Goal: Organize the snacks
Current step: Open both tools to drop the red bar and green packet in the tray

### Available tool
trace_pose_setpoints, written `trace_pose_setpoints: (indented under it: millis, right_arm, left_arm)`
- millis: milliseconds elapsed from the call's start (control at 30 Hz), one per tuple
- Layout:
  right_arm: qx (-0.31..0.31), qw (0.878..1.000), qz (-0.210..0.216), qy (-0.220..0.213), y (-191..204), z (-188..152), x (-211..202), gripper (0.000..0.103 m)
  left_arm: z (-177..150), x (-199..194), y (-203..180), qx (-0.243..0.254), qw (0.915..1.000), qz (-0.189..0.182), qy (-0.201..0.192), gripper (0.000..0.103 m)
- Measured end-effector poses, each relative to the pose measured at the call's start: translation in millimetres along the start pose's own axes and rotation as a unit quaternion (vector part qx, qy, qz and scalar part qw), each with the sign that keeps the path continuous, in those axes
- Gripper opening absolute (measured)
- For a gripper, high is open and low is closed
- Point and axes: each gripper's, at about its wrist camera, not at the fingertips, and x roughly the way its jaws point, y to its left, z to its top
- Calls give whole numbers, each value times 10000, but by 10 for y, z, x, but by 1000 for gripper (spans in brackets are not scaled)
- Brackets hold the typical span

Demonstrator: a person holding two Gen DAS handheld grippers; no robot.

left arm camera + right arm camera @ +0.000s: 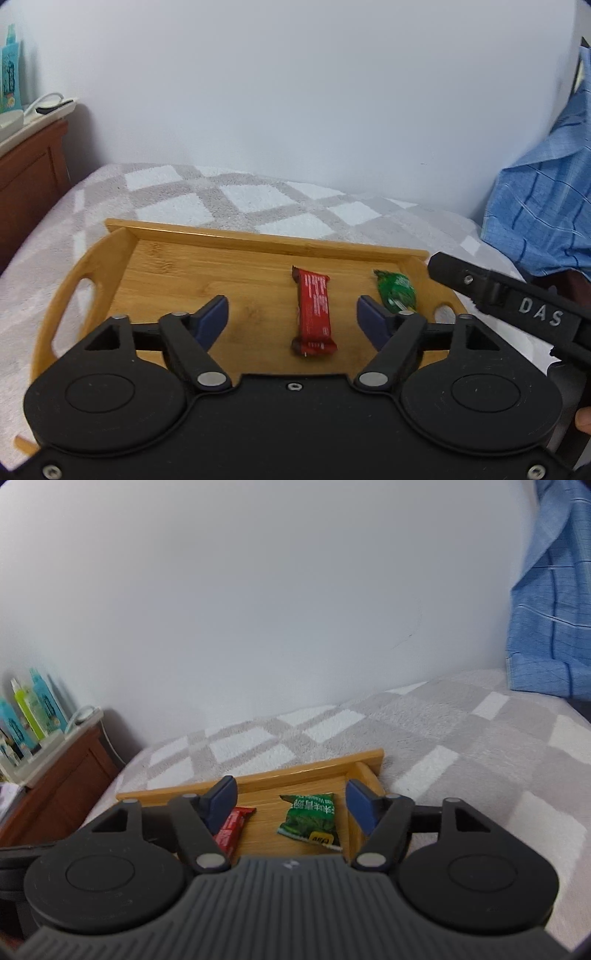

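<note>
2 snacks sat in the tray (pixel 236 254) on the bed (pixel 258 195), both tongs released.

The red bar (pixel 314 312) and green packet (pixel 396 291) lay side by side, apart, on the bamboo floor toward its right end; no other snack showed outside it, so the sorting looked largely done. The left tongs (pixel 291 321) and right tongs (pixel 291 805) gaped, gripping nothing. The bar's wrapper looked intact; the packet was crinkled.
</note>
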Motion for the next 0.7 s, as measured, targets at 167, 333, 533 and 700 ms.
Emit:
trace_pose_setpoints:
  millis: [167, 333, 533, 700]
  right_arm:
    - [126, 9997, -3, -200, 30, -150, -361, 86]
    - [16, 9993, 25, -368, 51, -400, -714, 88]
    - [-230, 9983, -31, -529, 94, -661, -1047, 90]
    - [-387, 9972, -86, -629, 89, -910, -1283, 90]
  left_arm:
    - [-167, -378, 5, 90, 9998, -36, -167, 84]
    - [-393, -710, -13, 147, 9994, 47, -313, 85]
    - [-668, -1001, -12, 302, 9984, 14, -478, 88]
    - [-916, -1223, -12, 369, 9975, -3, -599, 90]
